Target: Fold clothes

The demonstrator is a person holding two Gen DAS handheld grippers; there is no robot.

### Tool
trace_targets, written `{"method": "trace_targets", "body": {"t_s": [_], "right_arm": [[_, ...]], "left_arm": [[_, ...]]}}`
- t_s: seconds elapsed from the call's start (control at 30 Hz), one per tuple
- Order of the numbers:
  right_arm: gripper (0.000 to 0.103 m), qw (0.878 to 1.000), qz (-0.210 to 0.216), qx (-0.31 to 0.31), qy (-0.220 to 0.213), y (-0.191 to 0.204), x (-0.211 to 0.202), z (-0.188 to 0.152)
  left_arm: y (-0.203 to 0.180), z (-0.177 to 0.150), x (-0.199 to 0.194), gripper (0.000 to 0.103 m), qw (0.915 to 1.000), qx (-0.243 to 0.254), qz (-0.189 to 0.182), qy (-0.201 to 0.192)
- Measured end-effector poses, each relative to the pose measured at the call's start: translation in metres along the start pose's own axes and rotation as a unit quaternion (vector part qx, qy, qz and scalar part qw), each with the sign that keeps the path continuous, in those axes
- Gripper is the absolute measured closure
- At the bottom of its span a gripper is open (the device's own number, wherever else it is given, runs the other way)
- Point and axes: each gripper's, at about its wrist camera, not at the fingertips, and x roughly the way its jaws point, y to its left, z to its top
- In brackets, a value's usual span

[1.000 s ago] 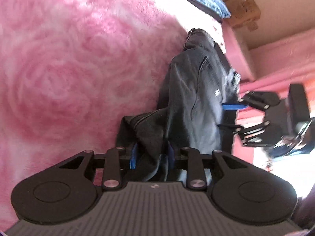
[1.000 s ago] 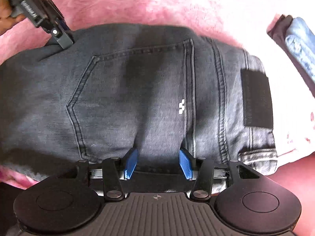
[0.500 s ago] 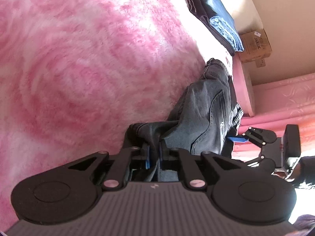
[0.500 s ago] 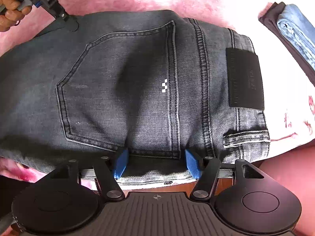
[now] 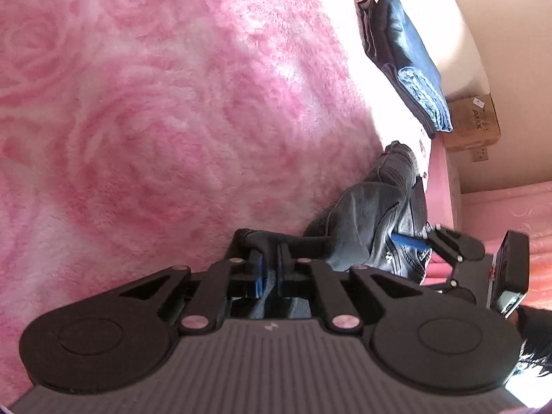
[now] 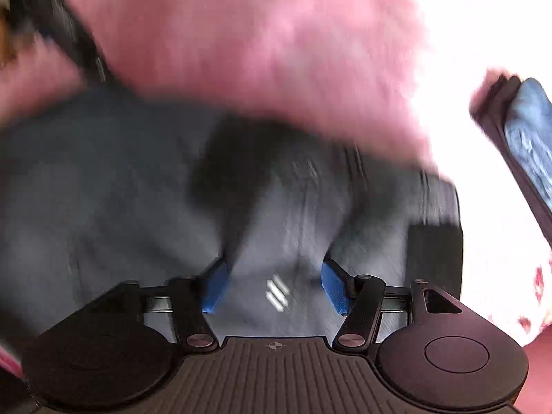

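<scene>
Dark grey jeans (image 5: 372, 220) lie bunched on the pink rose-patterned blanket (image 5: 165, 110) near the bed's edge. My left gripper (image 5: 269, 269) is shut on a fold of the jeans at their near end. In the right wrist view, which is motion-blurred, the jeans (image 6: 114, 186) fill the middle. My right gripper (image 6: 274, 286) has its blue pads wide apart over the denim, open. The right gripper also shows in the left wrist view (image 5: 410, 241), at the jeans' far side. The left gripper shows blurred at top left in the right wrist view (image 6: 72, 38).
A stack of folded blue and dark jeans (image 5: 407, 58) lies further along the bed; it also shows in the right wrist view (image 6: 528, 138). A cardboard box (image 5: 472, 122) stands by the wall beyond the bed's pink side (image 5: 440, 179).
My left gripper has closed on the jeans' fold and pulled it toward itself, bunching the jeans. My right gripper stays open and has moved quickly over the denim, blurring its view.
</scene>
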Motion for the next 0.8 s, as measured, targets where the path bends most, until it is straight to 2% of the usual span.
{"method": "trace_targets", "body": {"t_s": [0.1, 0.23, 0.47, 0.53, 0.67, 0.8], "right_arm": [[0.043, 1.0, 0.005, 0.031, 0.001, -0.011, -0.009, -0.027], [0.043, 0.999, 0.008, 0.051, -0.004, -0.018, -0.016, -0.046], [0.041, 0.997, 0.013, 0.072, 0.008, -0.026, -0.028, -0.063], [0.041, 0.997, 0.013, 0.071, 0.022, -0.026, -0.031, -0.058], [0.044, 0.996, 0.002, 0.093, -0.008, -0.036, -0.049, -0.054], [0.048, 0.996, 0.008, 0.092, -0.007, -0.038, -0.053, -0.064]], "left_arm": [[0.005, 0.0, 0.002, 0.099, 0.9999, -0.017, 0.001, -0.002], [0.0, 0.001, 0.005, 0.099, 0.9996, -0.007, 0.025, -0.009], [-0.007, -0.003, 0.005, 0.099, 0.9981, -0.004, 0.058, -0.021], [-0.013, -0.003, 0.003, 0.099, 0.9968, 0.01, 0.077, -0.023], [-0.023, -0.006, -0.01, 0.099, 0.994, 0.029, 0.101, -0.03], [-0.032, -0.013, -0.026, 0.099, 0.9909, 0.041, 0.121, -0.04]]}}
